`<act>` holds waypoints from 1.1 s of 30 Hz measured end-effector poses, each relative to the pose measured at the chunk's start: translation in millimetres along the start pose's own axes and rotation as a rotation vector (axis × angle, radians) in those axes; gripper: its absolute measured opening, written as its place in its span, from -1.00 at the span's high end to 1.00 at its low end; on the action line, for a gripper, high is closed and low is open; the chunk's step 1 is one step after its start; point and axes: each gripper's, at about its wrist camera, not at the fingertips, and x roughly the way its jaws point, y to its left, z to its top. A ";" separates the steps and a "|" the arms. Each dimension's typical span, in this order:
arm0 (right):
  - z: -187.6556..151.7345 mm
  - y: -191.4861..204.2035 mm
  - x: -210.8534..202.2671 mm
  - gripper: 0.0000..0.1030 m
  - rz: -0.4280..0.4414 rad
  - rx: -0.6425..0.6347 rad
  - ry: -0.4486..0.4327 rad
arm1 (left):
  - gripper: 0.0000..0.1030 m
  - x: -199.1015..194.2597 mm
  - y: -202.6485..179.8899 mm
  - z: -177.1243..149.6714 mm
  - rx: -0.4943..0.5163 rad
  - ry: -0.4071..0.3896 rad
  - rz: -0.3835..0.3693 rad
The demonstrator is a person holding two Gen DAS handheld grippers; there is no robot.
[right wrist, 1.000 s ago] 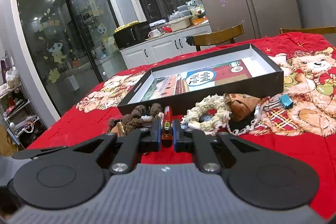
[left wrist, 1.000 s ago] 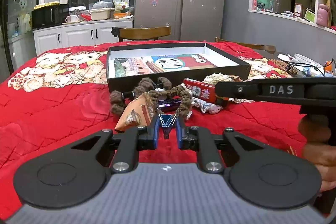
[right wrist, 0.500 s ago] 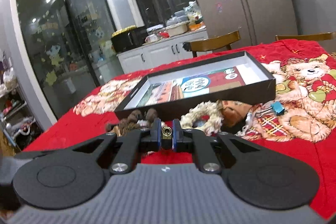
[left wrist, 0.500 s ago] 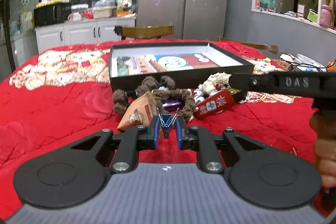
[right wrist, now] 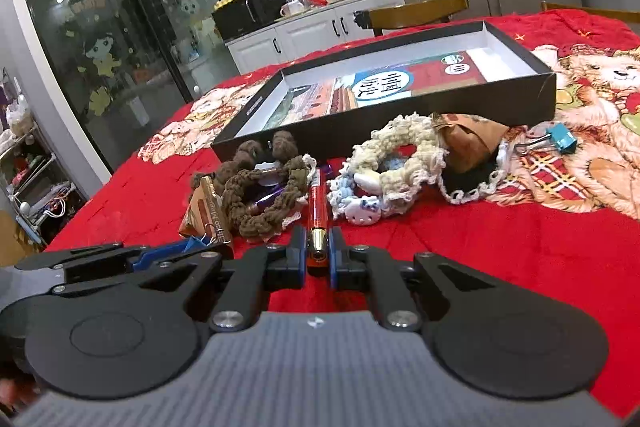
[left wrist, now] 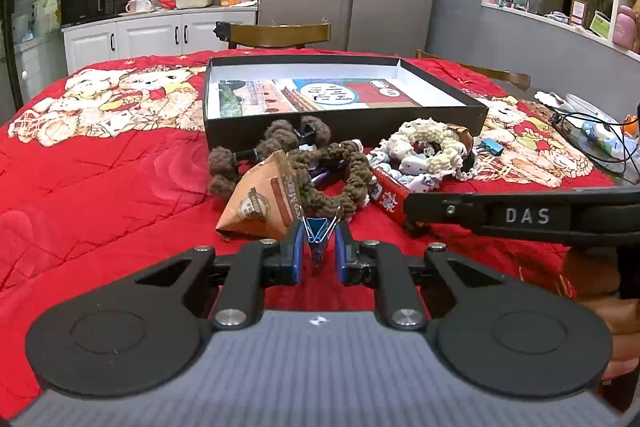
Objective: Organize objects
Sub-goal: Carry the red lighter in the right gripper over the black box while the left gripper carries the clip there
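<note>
Right tongs [right wrist: 318, 259] dropped to quilt, gripping red lighter [right wrist: 318, 215] — left tongs [left wrist: 318, 255] clenched on binder clip [left wrist: 318, 233]; brown scrunchie [left wrist: 320, 183] just ahead.

Right gripper [right wrist: 318, 259] low over red quilt [right wrist: 500, 251]; jaws closed on the gold-capped end of a red lighter [right wrist: 319, 215], whose far end lies toward the pile; left gripper [right wrist: 120, 259] enters at lower left, blue binder clip [right wrist: 196, 243] at its tip; just beyond: brown snack packet [right wrist: 206, 215], brown knitted scrunchie [right wrist: 260, 199] over a purple item, cream scrunchie [right wrist: 404, 155], small white-and-blue cat charms [right wrist: 360, 205], brown pouch [right wrist: 468, 139], lace-edged black piece [right wrist: 472, 183]; a second blue binder clip [right wrist: 560, 142] sits apart at right; open black box [right wrist: 400, 115] behind pile, printed card flat inside.
</note>
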 end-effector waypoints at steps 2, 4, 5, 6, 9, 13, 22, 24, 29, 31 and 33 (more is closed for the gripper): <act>3.0 -0.1 4.8 0.72 0.003 -0.004 0.021 | 0.62 1.2 1.1 -0.1 -0.006 0.011 -0.002; 4.3 -2.3 10.2 0.72 0.012 0.015 0.044 | 0.62 2.1 1.8 0.3 -0.010 0.016 -0.004; 4.0 -2.7 12.6 0.72 0.013 0.017 0.049 | 0.62 1.7 2.0 0.1 -0.009 0.014 -0.004; 3.9 -2.0 14.0 0.69 0.011 0.013 0.047 | 0.62 1.3 1.7 -0.1 -0.007 0.012 -0.004; 3.0 5.9 17.2 0.72 -0.029 -0.035 0.038 | 0.62 0.7 1.0 -0.2 -0.004 0.010 -0.005; -0.7 16.8 15.3 0.75 -0.074 -0.099 0.018 | 0.62 0.9 0.9 0.3 -0.008 0.007 -0.003; 1.7 13.3 -7.9 0.76 -0.076 -0.077 -0.067 | 0.62 -7.7 0.5 1.0 -0.006 -0.051 -0.014; 4.8 16.3 -13.6 0.76 -0.071 -0.070 -0.085 | 0.62 -11.6 2.9 3.2 -0.021 -0.083 -0.020; 19.7 27.3 -27.7 0.76 -0.053 -0.078 -0.141 | 0.62 -24.8 5.1 15.3 -0.050 -0.162 0.009; 28.2 33.3 -31.2 0.76 -0.048 -0.082 -0.148 | 0.62 -26.8 5.4 20.4 -0.053 -0.170 0.037; 39.6 39.9 -33.7 0.76 -0.039 -0.088 -0.155 | 0.62 -27.5 6.1 28.4 -0.058 -0.157 0.061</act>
